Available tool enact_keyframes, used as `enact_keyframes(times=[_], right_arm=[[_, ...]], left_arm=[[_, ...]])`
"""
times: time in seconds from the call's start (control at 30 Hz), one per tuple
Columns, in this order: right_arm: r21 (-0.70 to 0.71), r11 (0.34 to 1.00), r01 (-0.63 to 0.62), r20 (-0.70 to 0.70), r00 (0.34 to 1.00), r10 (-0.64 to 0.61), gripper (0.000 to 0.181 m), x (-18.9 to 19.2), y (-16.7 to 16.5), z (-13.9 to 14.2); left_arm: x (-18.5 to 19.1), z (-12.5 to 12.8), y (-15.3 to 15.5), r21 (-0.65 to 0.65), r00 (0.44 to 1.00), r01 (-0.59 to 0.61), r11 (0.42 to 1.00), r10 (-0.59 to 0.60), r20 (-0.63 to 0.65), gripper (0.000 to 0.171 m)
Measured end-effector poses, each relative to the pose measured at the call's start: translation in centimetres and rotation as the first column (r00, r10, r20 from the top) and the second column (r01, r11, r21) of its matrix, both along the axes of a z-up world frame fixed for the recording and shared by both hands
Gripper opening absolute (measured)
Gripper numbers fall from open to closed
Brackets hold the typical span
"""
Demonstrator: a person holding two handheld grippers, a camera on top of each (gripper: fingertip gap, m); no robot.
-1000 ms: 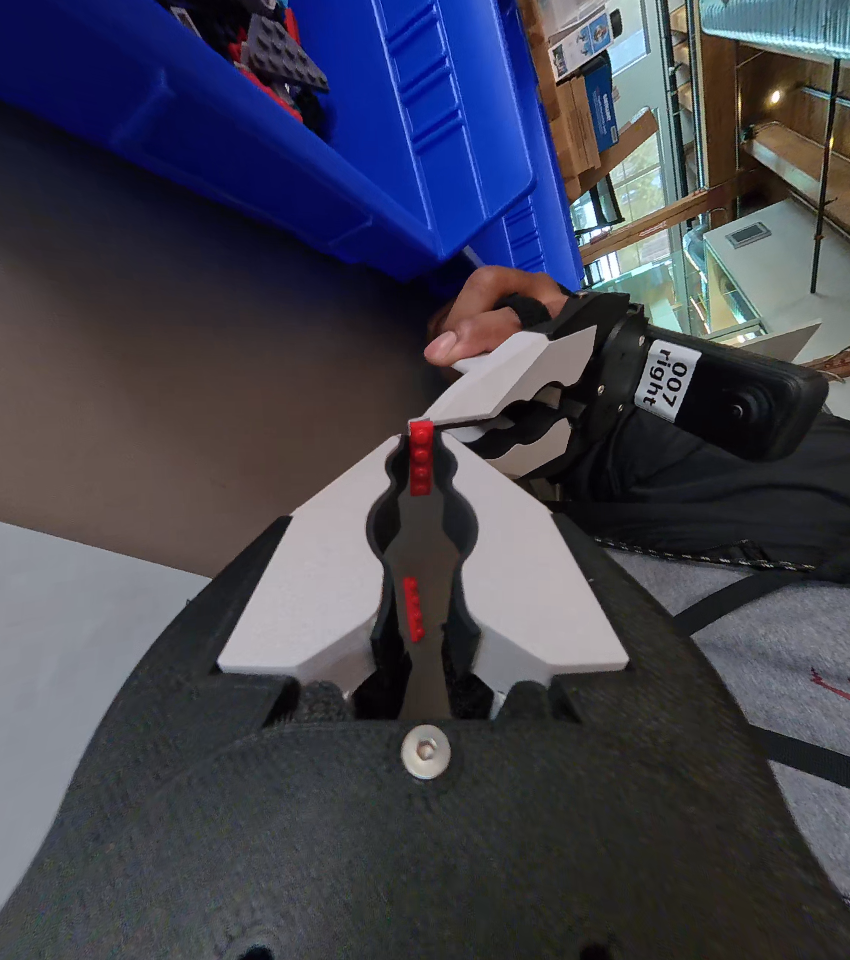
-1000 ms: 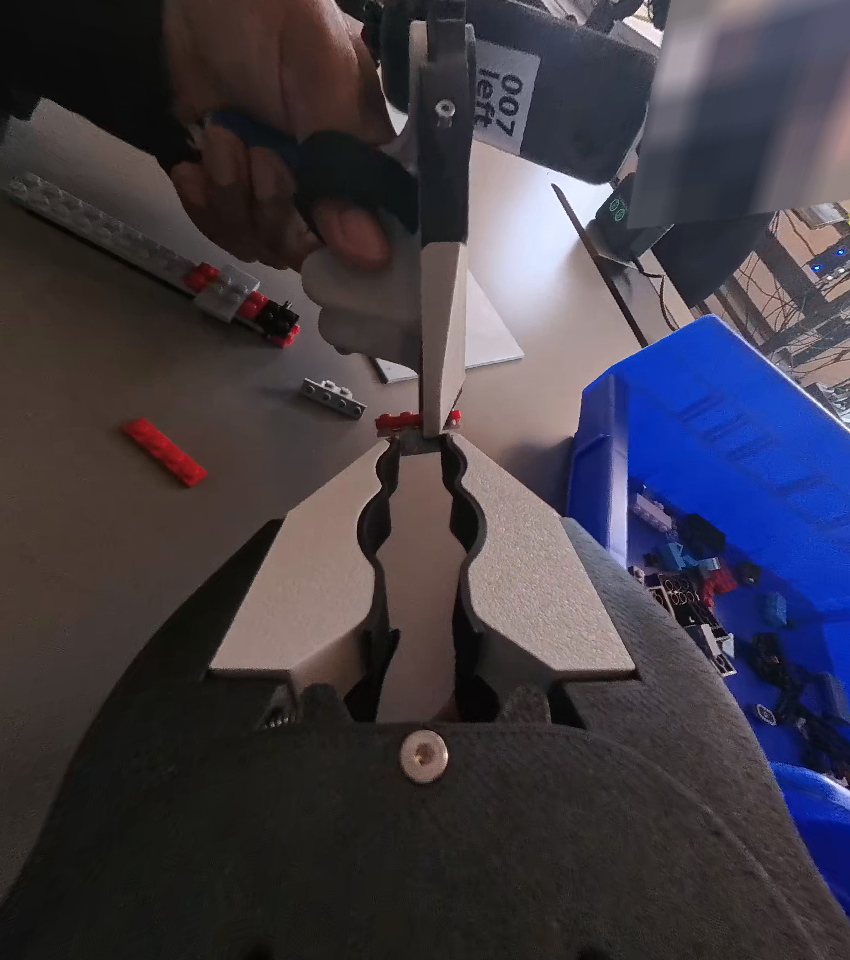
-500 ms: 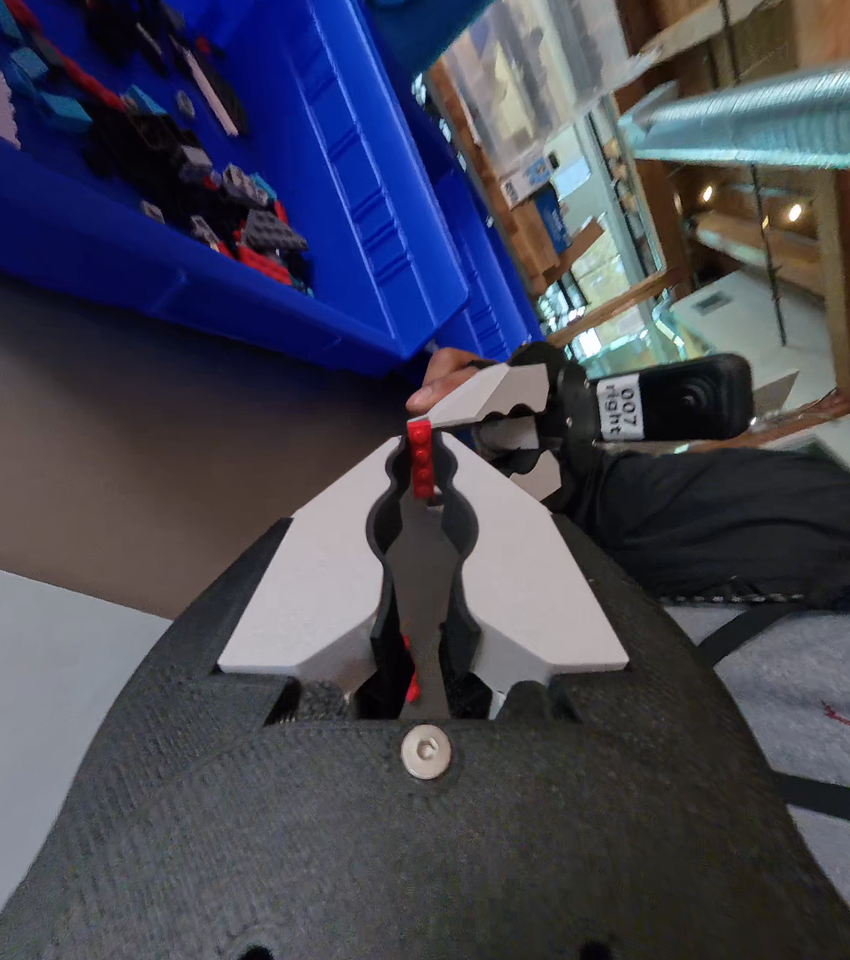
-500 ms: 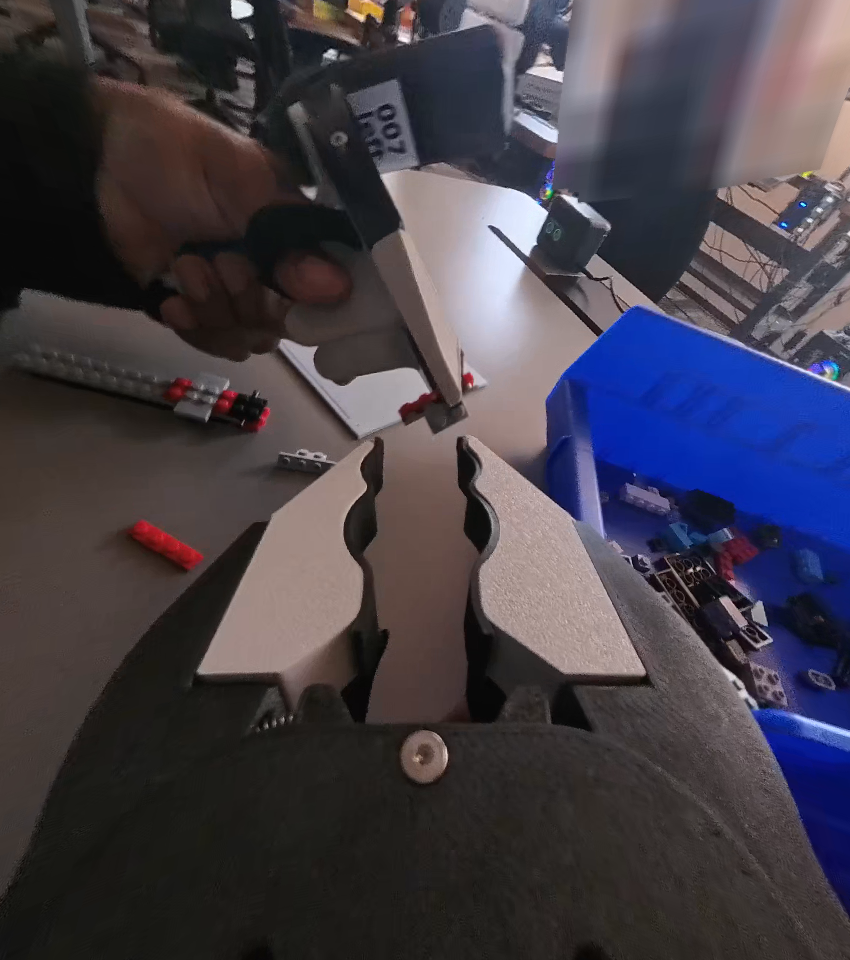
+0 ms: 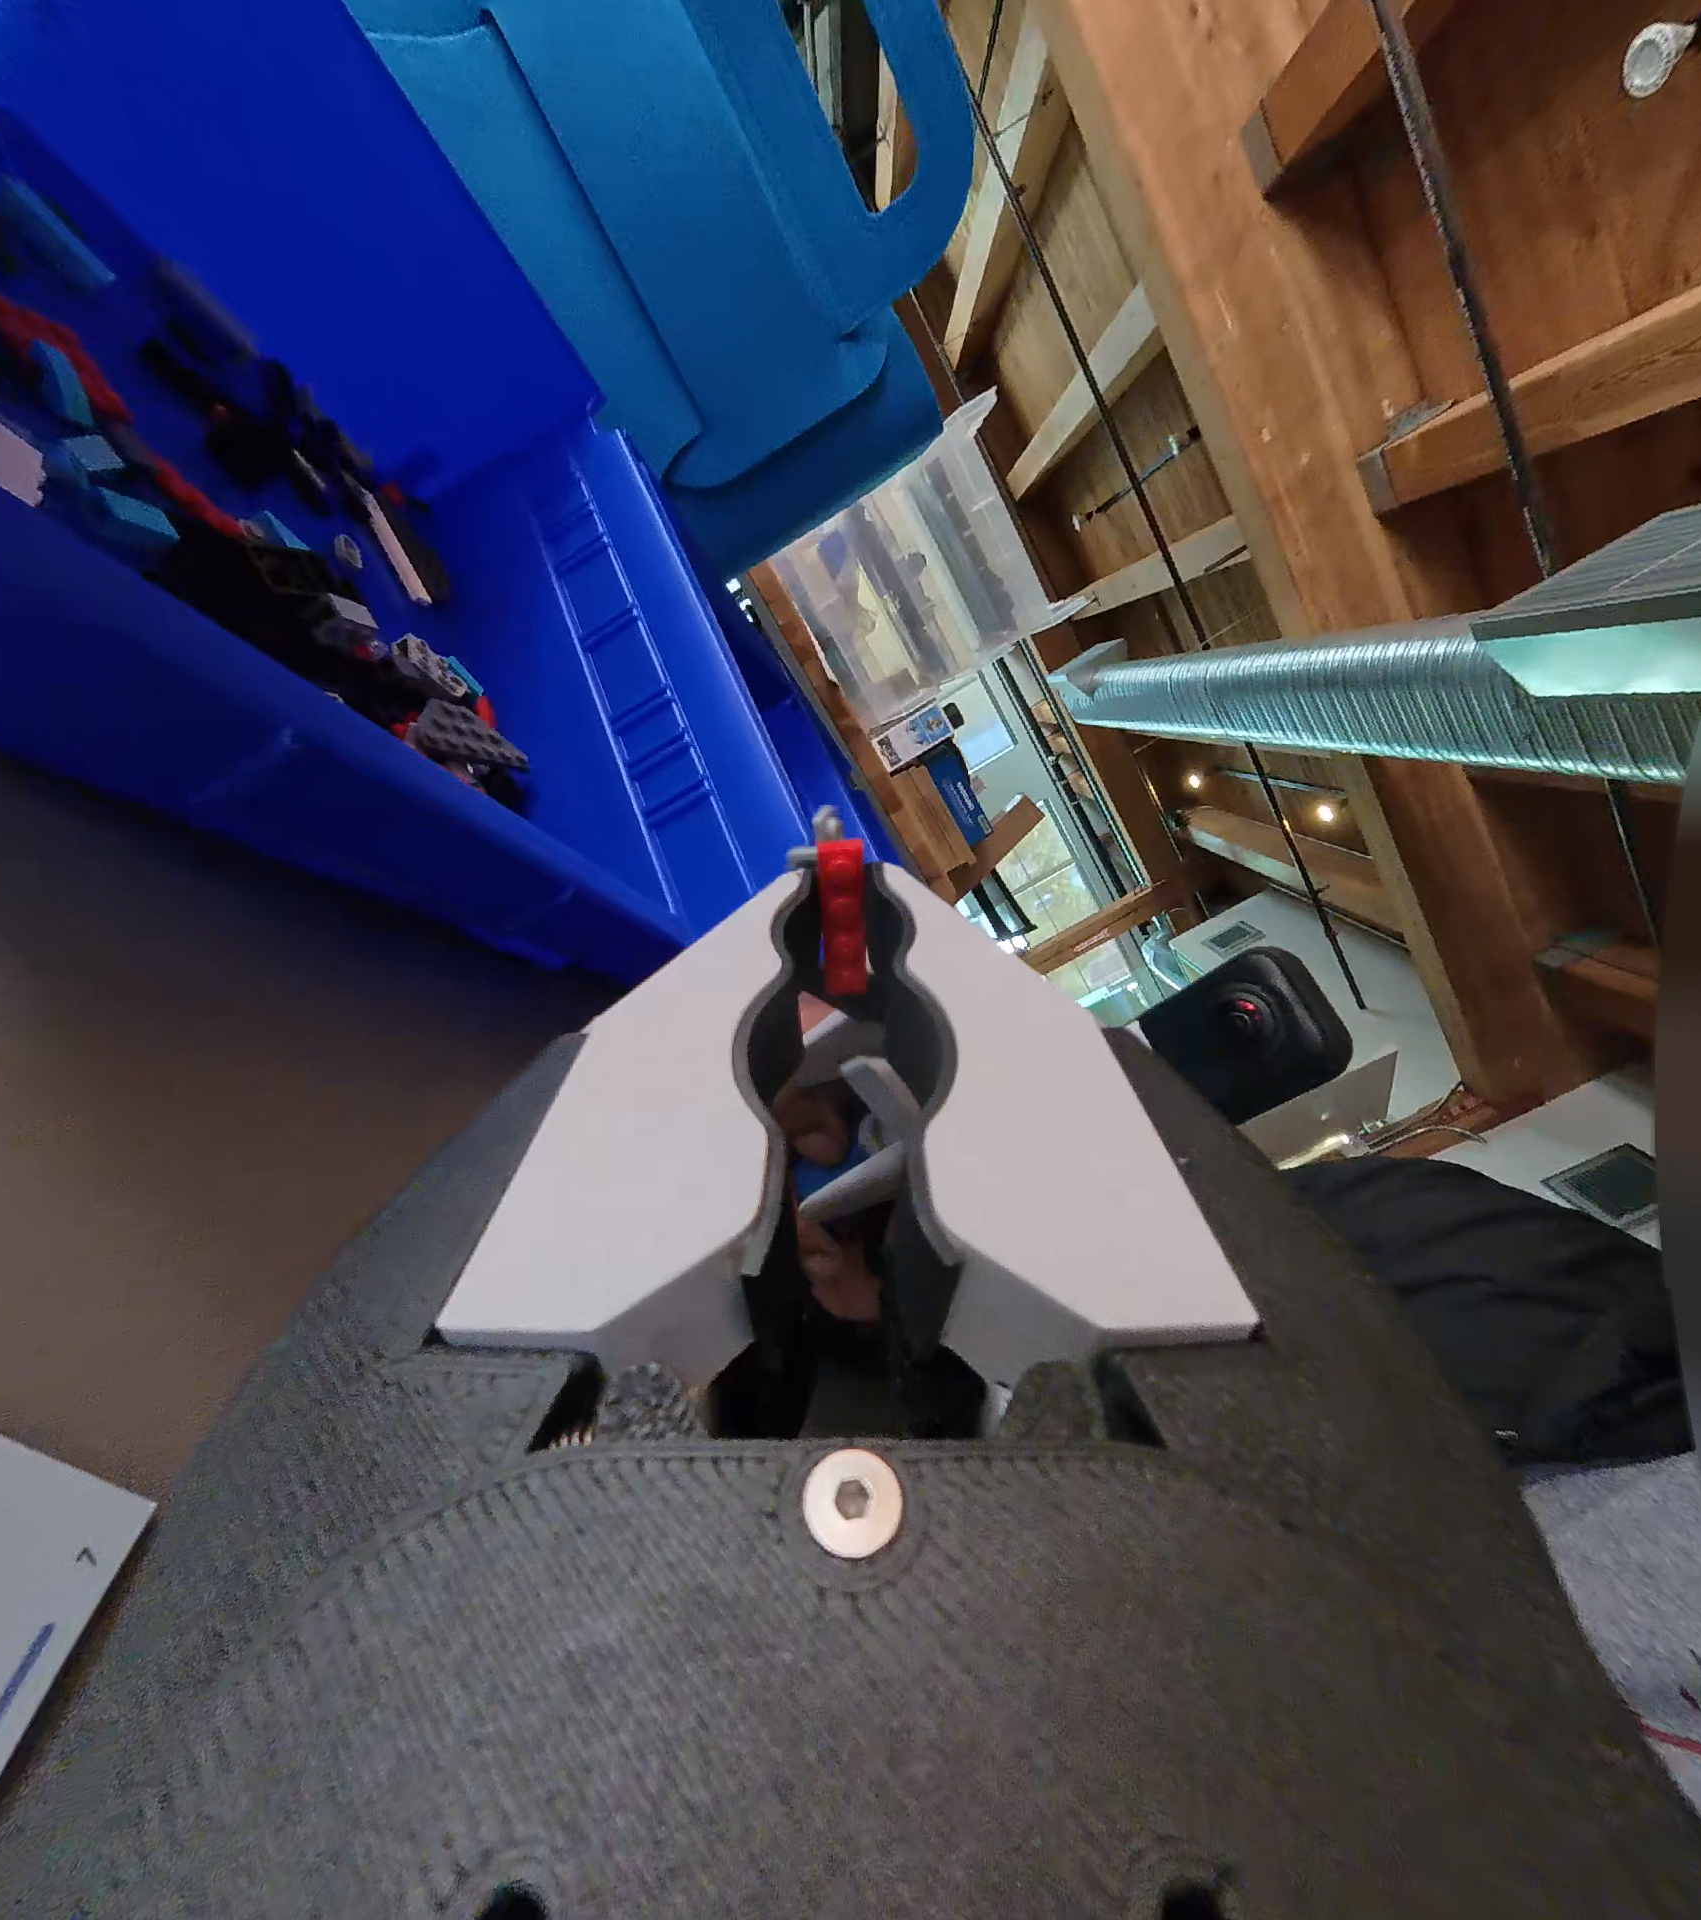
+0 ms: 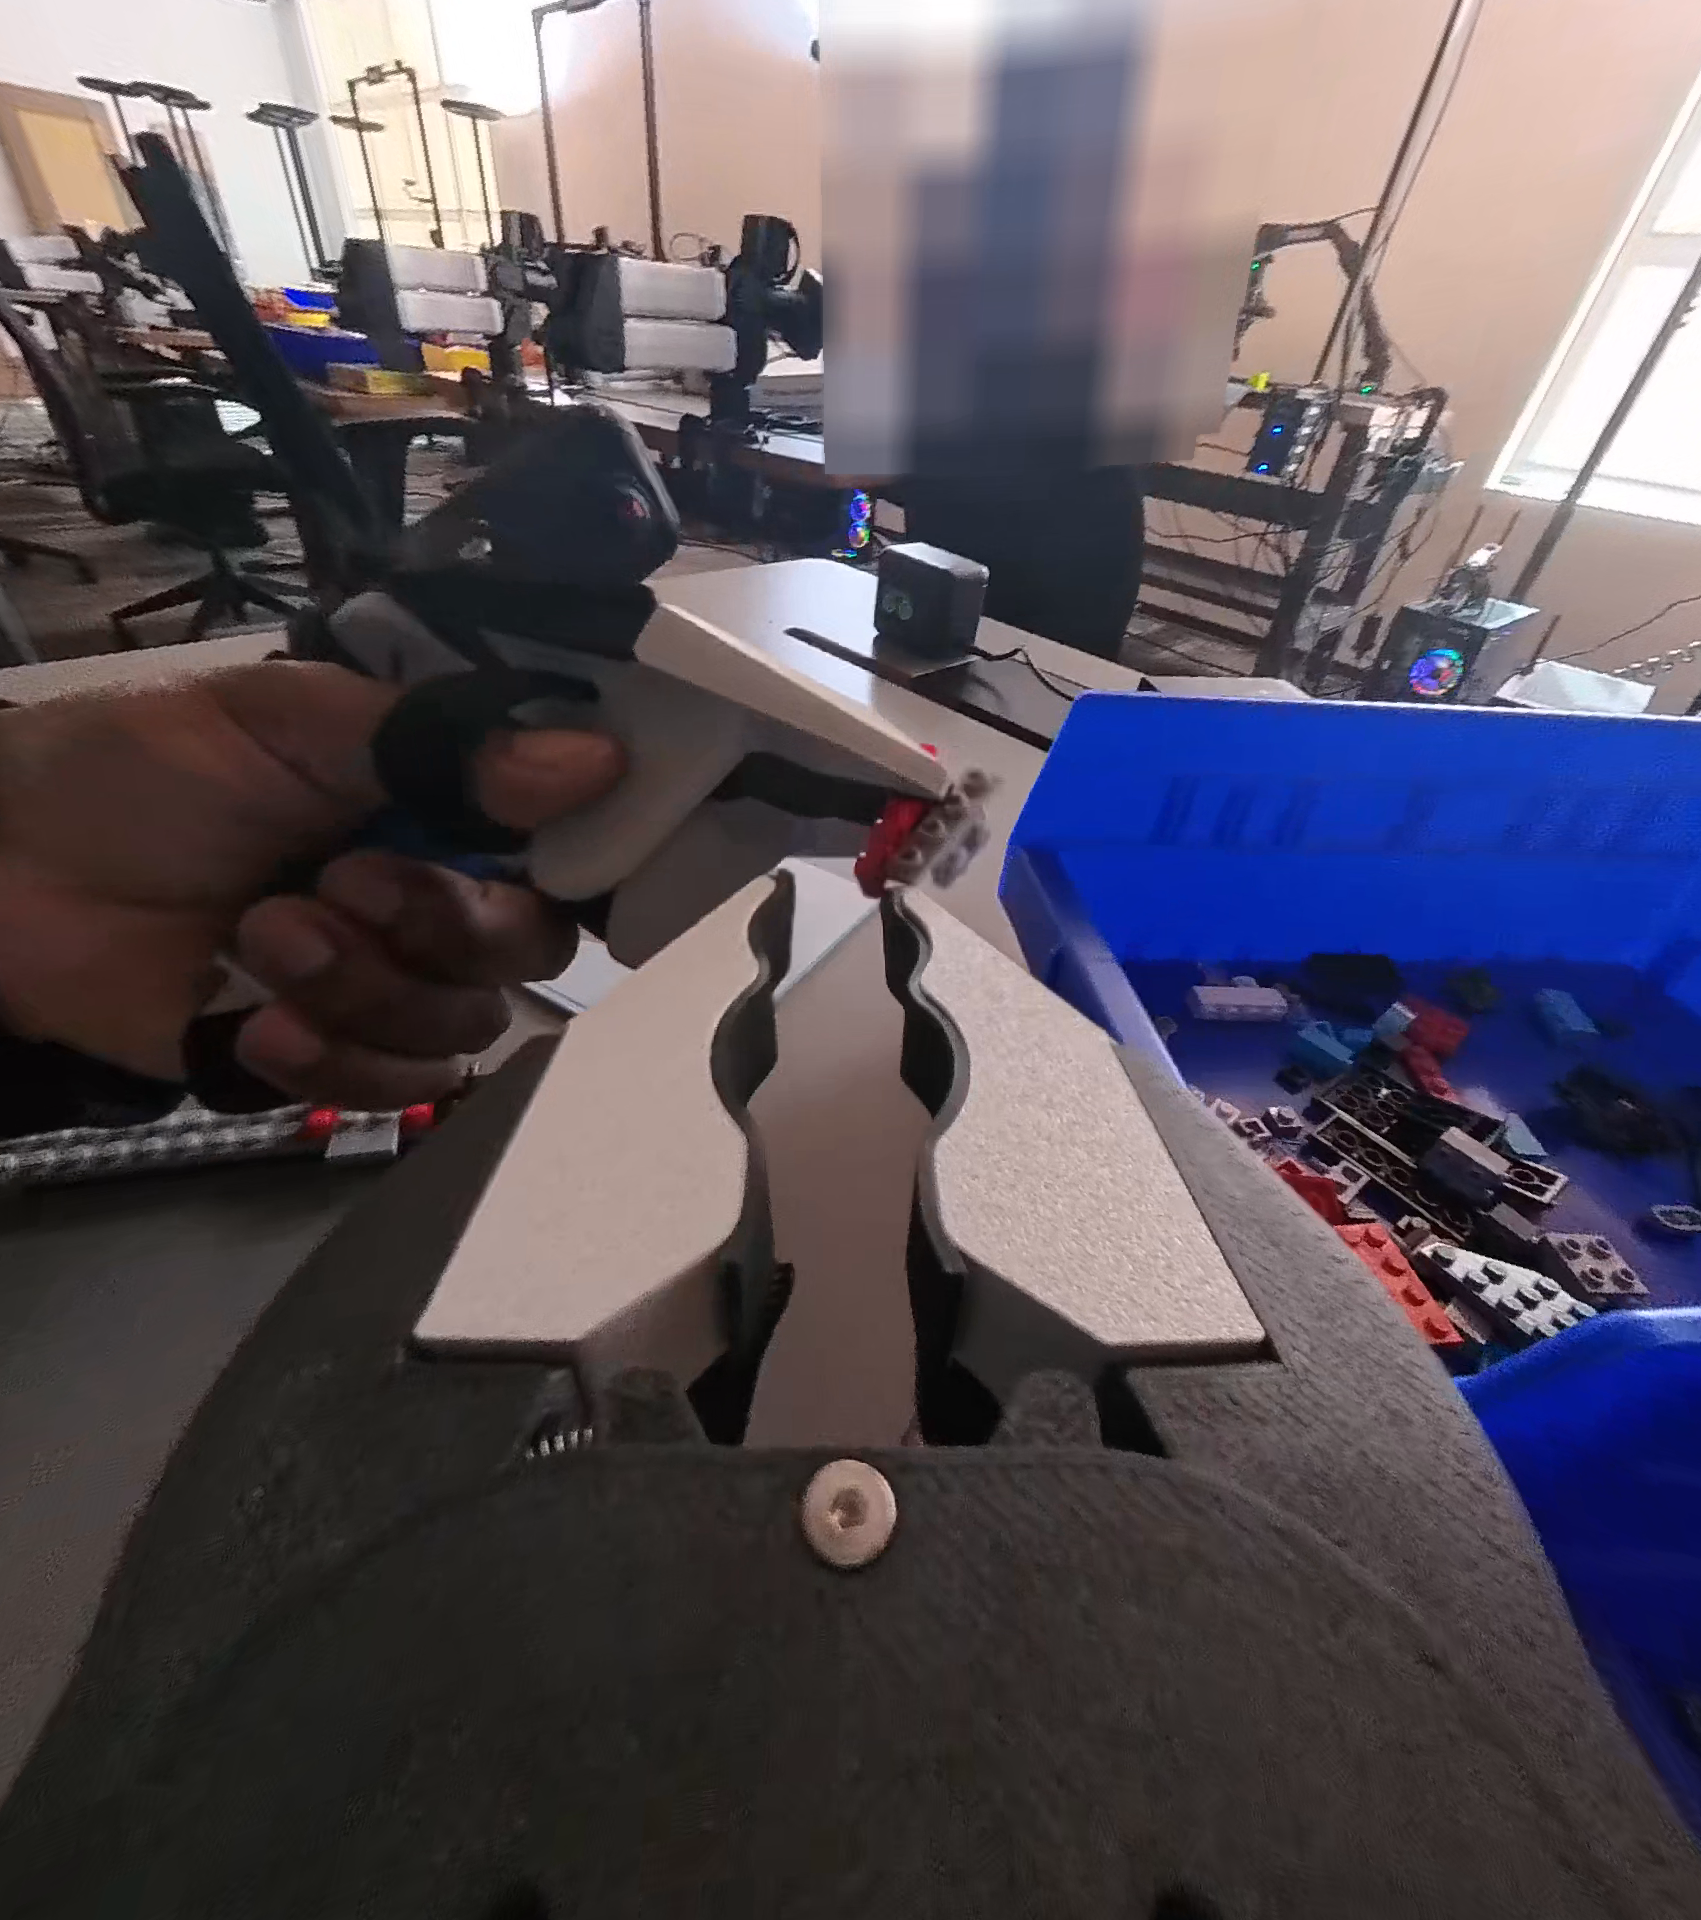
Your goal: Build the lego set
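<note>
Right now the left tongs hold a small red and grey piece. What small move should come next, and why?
Probably carry the red and grey piece down toward the long grey plate assembly on the table. The left tongs are shut on it in the air, and the right tongs are open and empty, so the joining seems done.

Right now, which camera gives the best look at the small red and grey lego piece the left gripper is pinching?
The right wrist view: the red and grey piece shows side-on. The left wrist view shows mostly its red edge.
</note>
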State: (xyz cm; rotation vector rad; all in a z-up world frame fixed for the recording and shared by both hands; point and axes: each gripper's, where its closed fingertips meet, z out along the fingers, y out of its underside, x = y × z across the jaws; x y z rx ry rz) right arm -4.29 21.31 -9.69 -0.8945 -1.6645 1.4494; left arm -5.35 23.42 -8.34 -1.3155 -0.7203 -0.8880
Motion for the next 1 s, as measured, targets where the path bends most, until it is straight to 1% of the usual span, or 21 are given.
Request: enact_keyframes(times=[0.17,0.2,0.37,0.43,0.53,0.6,0.73,0.83,1.0], right_arm=[[0.023,0.999,0.047,-0.009,0.999,-0.047,0.014,-0.5,0.7,-0.1],[0.028,0.998,0.051,0.004,0.999,-0.051,0.013,-0.6,0.8,-0.4],[0.052,0.998,0.027,0.079,0.996,-0.031,0.014,-0.5,0.9,-2.0],[0.067,0.997,0.028,0.137,0.99,-0.037,0.018,-0.5,1.3,-2.9],[0.161,0.984,0.07,0.248,0.963,-0.109,0.026,-0.5,3.0,-5.0],[0.231,0.97,0.077,0.307,0.94,-0.147,0.028,-0.5,4.0,-6.4],[0.323,0.944,0.07,0.36,0.913,-0.191,0.03,-0.9,5.3,-8.1],[0.315,0.948,0.033,0.427,0.887,-0.173,0.029,-0.9,5.4,-9.2],[0.304,0.952,0.015,0.494,0.853,-0.171,0.029,-1.0,5.5,-10.1]], left_arm=[[0.6,-0.6,0.5,-0.014,1.0,0.014,1.0,-0.014,0.011,0.007],[0.6,-1.1,0.6,-0.038,1.0,0.009,0.999,-0.009,0.015,0.007],[0.1,-1.9,0.3,-0.079,1.0,-0.005,0.997,0.007,0.024,0.007],[-0.5,-2.3,0.0,-0.115,1.0,-0.024,0.993,0.026,0.012,0.007],[-1.7,-2.8,-0.7,-0.166,0.998,-0.061,0.984,0.057,-0.031,0.007],[-2.2,-3.0,-1.1,-0.186,0.997,-0.073,0.98,0.065,-0.05,0.007],[-2.7,-3.2,-1.5,-0.192,0.996,-0.076,0.979,0.068,-0.05,0.007],[-2.5,-3.6,-1.4,-0.22,0.997,-0.058,0.974,0.046,-0.06,0.007],[-1.9,-4.0,-1.2,-0.253,0.998,-0.028,0.967,0.013,-0.062,0.007]])
